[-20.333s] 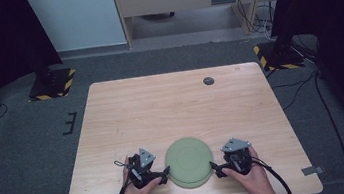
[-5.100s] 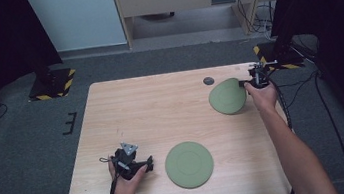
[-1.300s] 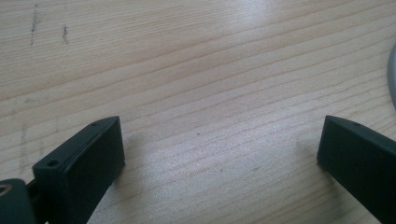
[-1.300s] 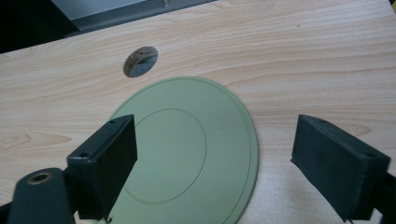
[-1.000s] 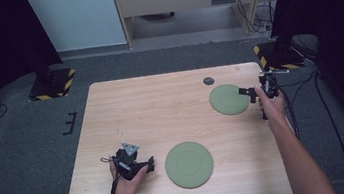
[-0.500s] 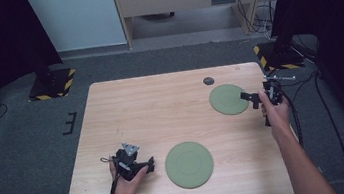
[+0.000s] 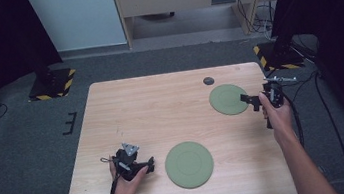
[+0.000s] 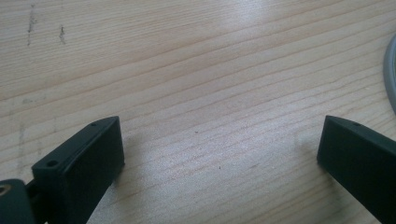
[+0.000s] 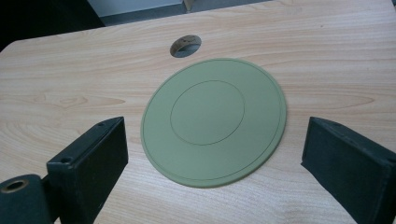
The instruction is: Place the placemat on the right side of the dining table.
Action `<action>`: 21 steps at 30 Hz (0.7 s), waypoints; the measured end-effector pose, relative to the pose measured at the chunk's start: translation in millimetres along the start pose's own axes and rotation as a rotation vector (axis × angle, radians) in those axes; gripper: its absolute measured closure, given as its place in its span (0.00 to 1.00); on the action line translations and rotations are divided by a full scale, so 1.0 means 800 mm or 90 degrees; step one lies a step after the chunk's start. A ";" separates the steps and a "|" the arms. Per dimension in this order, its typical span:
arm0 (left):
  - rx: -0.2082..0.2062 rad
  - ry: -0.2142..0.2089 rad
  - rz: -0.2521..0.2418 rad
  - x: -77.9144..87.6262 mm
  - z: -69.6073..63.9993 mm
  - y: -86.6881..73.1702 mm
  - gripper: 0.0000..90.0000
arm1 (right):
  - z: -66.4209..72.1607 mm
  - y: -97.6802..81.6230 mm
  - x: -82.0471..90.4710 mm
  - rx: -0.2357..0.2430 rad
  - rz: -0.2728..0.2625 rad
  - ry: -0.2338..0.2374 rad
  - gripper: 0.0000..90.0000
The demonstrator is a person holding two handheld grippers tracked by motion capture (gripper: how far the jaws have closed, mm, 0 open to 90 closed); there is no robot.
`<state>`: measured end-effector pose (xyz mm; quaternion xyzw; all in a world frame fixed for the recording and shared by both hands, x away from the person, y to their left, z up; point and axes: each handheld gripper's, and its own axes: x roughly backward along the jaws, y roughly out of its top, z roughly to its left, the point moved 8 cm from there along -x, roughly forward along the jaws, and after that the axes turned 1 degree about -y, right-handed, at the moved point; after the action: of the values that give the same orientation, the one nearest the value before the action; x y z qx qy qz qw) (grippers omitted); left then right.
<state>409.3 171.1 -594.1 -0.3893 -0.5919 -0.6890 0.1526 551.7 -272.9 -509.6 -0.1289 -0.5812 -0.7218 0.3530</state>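
Note:
Two flat green round plates lie on the wooden table (image 7: pixel 151 110). One plate (image 7: pixel 189 164) is near the front middle; the other plate (image 7: pixel 229 99) (image 9: pixel 214 119) lies at the back right. My left gripper (image 7: pixel 149 163) (image 8: pixel 219 154) rests low over bare wood just left of the front plate, open and holding nothing; that plate's grey edge (image 8: pixel 391 70) shows at the right border. My right gripper (image 7: pixel 247 100) (image 9: pixel 212 163) is held just right of the back plate, open, jaws wide and empty, with the plate lying flat beyond them.
A small round cable hole (image 7: pixel 208 80) (image 9: pixel 185 45) sits in the table behind the back plate. The table's right edge is close to my right hand. Black stands with yellow-striped bases (image 7: pixel 52 82) and cables (image 7: pixel 309 84) are on the floor around the table.
My right gripper has drawn back to the right, away from the back plate, which stays flat on the table. The left gripper has not moved.

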 end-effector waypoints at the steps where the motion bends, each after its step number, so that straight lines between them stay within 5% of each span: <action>1: 0.000 0.000 0.000 0.000 0.000 0.000 0.00 | 0.001 0.000 0.001 0.001 -0.002 0.002 0.08; 21: -0.002 -0.002 0.001 0.001 0.000 -0.001 0.00 | 0.024 -0.031 0.022 0.052 0.006 0.017 0.10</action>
<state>408.2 171.3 -594.1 -0.3908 -0.5907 -0.6894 0.1517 518.6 -259.4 -512.2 -0.1074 -0.6052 -0.6973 0.3687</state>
